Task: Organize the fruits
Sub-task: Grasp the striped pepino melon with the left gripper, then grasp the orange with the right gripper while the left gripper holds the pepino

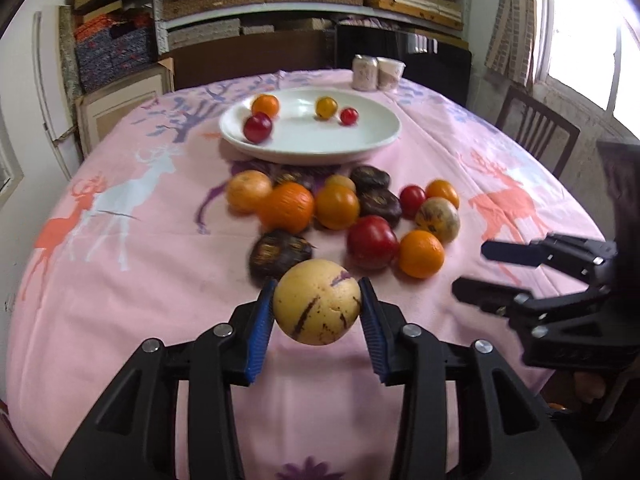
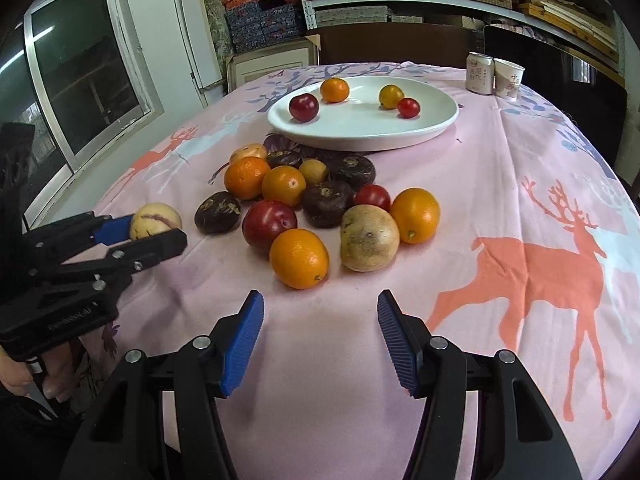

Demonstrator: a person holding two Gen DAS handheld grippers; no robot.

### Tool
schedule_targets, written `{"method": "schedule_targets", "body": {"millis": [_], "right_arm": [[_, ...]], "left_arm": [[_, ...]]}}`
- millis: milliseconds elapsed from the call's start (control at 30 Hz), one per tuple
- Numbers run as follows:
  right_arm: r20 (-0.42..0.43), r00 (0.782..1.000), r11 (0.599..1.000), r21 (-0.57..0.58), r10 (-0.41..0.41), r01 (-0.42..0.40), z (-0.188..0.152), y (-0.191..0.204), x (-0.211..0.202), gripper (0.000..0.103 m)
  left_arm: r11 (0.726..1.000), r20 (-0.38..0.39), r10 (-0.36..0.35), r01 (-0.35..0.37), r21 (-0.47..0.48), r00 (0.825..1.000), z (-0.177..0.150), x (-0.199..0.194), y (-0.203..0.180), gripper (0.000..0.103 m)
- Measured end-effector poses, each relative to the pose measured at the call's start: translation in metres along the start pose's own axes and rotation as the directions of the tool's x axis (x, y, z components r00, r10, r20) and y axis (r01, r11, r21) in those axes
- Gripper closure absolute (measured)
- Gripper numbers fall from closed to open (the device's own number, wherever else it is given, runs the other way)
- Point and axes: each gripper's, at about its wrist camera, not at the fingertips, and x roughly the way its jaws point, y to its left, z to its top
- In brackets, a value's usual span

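The left hand-held gripper [image 1: 317, 312] is clamped on a pale yellow pepino melon [image 1: 317, 302], its ribbed blue pads [image 1: 260, 324] pressing both flanks, the fruit apparently lifted just clear of the pink deer-print tabletop [image 1: 120, 300]. Done well, this step likely means carrying it level to the white plate [image 1: 360, 148] without squeezing harder: the skin looks smooth, thin and purple-streaked, and the round shape could roll out of a loose grip. The right hand-held gripper [image 2: 320, 336] hangs with fingers apart and nothing between them, near the pile. There sit dimpled oranges [image 2: 299, 258], a glossy red plum [image 2: 269, 224] and dull dark-purple fruits [image 2: 218, 212]. The shallow plate already holds four small fruits.
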Motion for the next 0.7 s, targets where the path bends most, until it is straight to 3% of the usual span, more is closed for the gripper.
{"method": "schedule_targets", "body": {"millis": [167,367,467,700], "right_arm": [[-0.008,1.000,0.999,-0.032,0.005,-0.005,0.012,0.021,0.016,0.047],[-0.028,0.999,0.999,-0.013,-0.039,0.038,0.026,0.021,0.030,0.053],[-0.050,0.996,0.998,0.000,-0.068,0.069,0.025,0.019,0.038,0.066],[0.021,1.000,0.999,0.028,0.022,-0.022,0.012,0.008,0.016,0.066]], "left_arm": [[0.998,0.020,0.039,-0.038,-0.041,0.999,0.004,-0.011,0.021,0.063],[0.998,0.003,0.027,-0.026,-0.063,1.000,-0.003,-0.010,0.030,0.063],[0.997,0.005,0.026,-0.025,-0.068,1.000,-0.005,-0.010,0.032,0.063],[0.997,0.013,0.024,-0.023,-0.072,1.000,-0.005,-0.012,0.033,0.063]]}}
